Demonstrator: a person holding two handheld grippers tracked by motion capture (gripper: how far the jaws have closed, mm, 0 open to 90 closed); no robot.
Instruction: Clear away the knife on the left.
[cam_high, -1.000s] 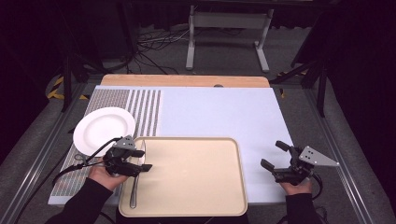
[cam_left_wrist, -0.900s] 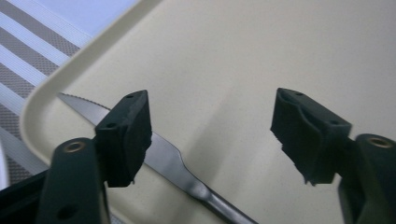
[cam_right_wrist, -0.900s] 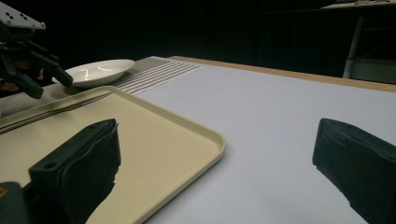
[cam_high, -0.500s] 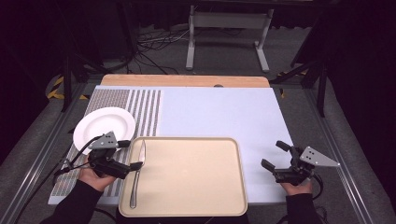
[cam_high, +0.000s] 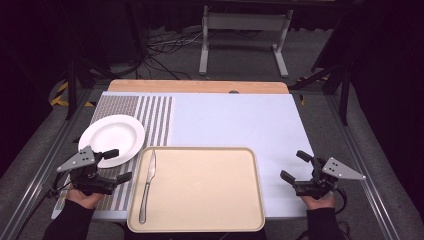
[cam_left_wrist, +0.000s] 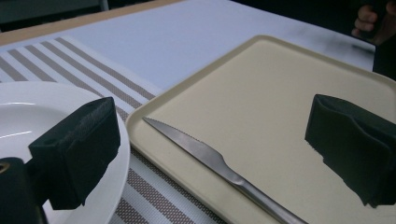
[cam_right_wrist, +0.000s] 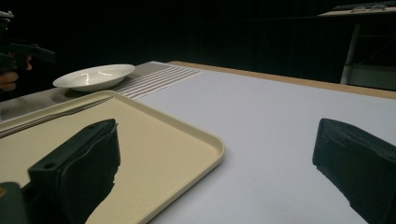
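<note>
A silver knife (cam_high: 147, 184) lies lengthwise on the left part of the beige tray (cam_high: 210, 195), blade pointing away from me. In the left gripper view the knife (cam_left_wrist: 210, 158) runs between the jaws with its serrated edge showing. My left gripper (cam_high: 119, 165) is open with nothing in it. It sits just left of the tray, near the white plate (cam_high: 111, 139). My right gripper (cam_high: 294, 165) is also open with nothing in it, over the pale mat right of the tray. Its own view shows the tray's corner (cam_right_wrist: 205, 144) beside its jaws.
A striped placemat (cam_high: 150, 117) lies under the plate and along the tray's left side. The pale blue mat (cam_high: 240, 120) covers the table beyond the tray, with a wooden edge (cam_high: 200, 86) at the back. A metal stand and cables are on the floor behind.
My left gripper has drawn back to the left, off the tray's edge, and the knife stays lying on the tray. The right gripper has not moved.
</note>
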